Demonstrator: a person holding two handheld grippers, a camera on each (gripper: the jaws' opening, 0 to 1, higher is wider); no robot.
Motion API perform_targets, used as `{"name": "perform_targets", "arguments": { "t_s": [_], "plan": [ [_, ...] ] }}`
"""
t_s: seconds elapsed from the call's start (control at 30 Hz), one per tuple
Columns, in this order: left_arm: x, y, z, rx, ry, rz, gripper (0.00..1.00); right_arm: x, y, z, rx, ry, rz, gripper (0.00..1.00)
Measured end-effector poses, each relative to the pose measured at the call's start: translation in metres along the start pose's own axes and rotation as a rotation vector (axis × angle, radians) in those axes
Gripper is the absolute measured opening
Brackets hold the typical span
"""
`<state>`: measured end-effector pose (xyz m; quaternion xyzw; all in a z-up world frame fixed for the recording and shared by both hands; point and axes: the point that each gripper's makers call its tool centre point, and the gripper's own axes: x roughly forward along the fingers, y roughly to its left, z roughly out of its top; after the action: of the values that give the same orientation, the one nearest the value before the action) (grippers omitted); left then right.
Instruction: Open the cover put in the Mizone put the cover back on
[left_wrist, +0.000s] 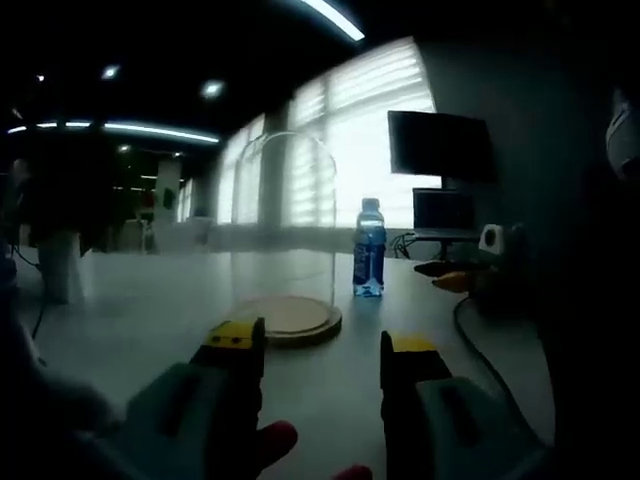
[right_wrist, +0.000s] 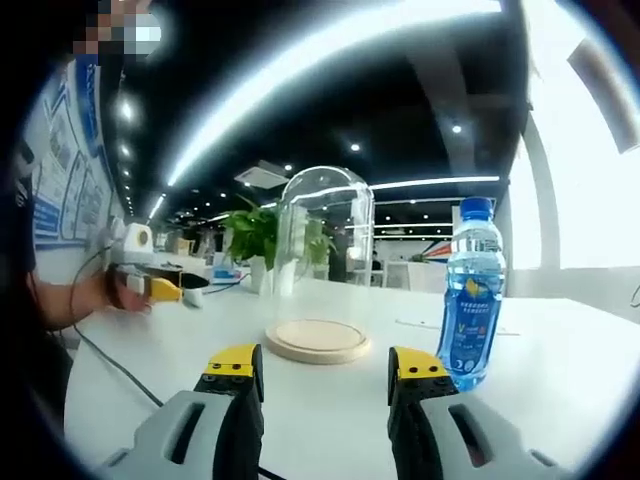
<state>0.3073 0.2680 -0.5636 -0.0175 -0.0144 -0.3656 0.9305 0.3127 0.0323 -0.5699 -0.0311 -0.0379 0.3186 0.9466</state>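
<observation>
Here the left tongs (left_wrist: 322, 350) stand spread with nothing between their yellow-tipped jaws, low over the white surface (left_wrist: 150, 300). Ahead of them a clear glass dome cover (left_wrist: 283, 215) sits upright on its round wooden base (left_wrist: 295, 320), and the Mizone bottle (left_wrist: 369, 248) with its blue label stands upright just beyond and to the right of the base, apart from it. In the right gripper view the right tongs (right_wrist: 325, 368) are likewise spread and empty, the glass dome cover (right_wrist: 326, 255) on its wooden base (right_wrist: 317, 340) straight ahead, and the Mizone bottle (right_wrist: 472, 295) close by on the right. At that view's left edge a person's hand (right_wrist: 125, 290) rests on the surface beside a potted plant (right_wrist: 255, 235).
</observation>
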Motion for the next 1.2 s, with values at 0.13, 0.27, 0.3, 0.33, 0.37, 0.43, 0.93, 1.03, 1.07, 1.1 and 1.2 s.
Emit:
{"name": "perform_targets", "arguments": {
  "t_s": [0.13,0.27,0.3,0.33,0.37,0.43,0.93,1.03,1.07,1.1,1.2],
  "plan": [
    [0.002,-0.007,-0.004,0.018,0.014,-0.030,0.38,0.000,0.002,0.000,-0.007,-0.002,0.008,0.43],
    [0.000,-0.005,-0.003,0.039,0.011,-0.024,0.39,0.000,0.005,0.000,-0.010,0.002,0.008,0.43],
    [0.000,-0.005,-0.002,0.036,0.006,-0.022,0.39,0.000,0.006,0.001,-0.010,0.001,0.008,0.43],
    [0.000,-0.004,-0.001,0.035,0.001,-0.019,0.39,0.000,0.006,0.001,-0.011,0.000,0.007,0.43],
    [-0.001,-0.003,0.001,0.034,-0.009,-0.015,0.39,0.000,0.006,0.001,-0.010,0.000,0.006,0.43],
    [-0.002,-0.002,0.004,0.027,-0.020,-0.014,0.39,0.000,0.008,0.001,-0.016,0.000,0.003,0.43],
    [0.000,-0.003,-0.002,0.011,0.022,-0.027,0.34,0.000,0.013,0.003,-0.015,0.000,0.005,0.43],
    [-0.001,-0.002,-0.001,0.009,0.021,-0.024,0.34,0.000,0.015,0.003,-0.016,0.003,0.007,0.43],
    [-0.001,-0.002,0.000,0.011,0.015,-0.021,0.34,0.001,0.015,0.002,-0.015,0.005,0.009,0.43],
    [-0.001,-0.001,0.003,0.020,-0.002,-0.009,0.35,0.001,0.013,0.001,-0.011,0.007,0.011,0.43],
    [-0.003,-0.001,0.010,-0.002,-0.037,-0.009,0.35,0.000,0.008,0.001,-0.002,0.005,0.007,0.43]
  ]
}}
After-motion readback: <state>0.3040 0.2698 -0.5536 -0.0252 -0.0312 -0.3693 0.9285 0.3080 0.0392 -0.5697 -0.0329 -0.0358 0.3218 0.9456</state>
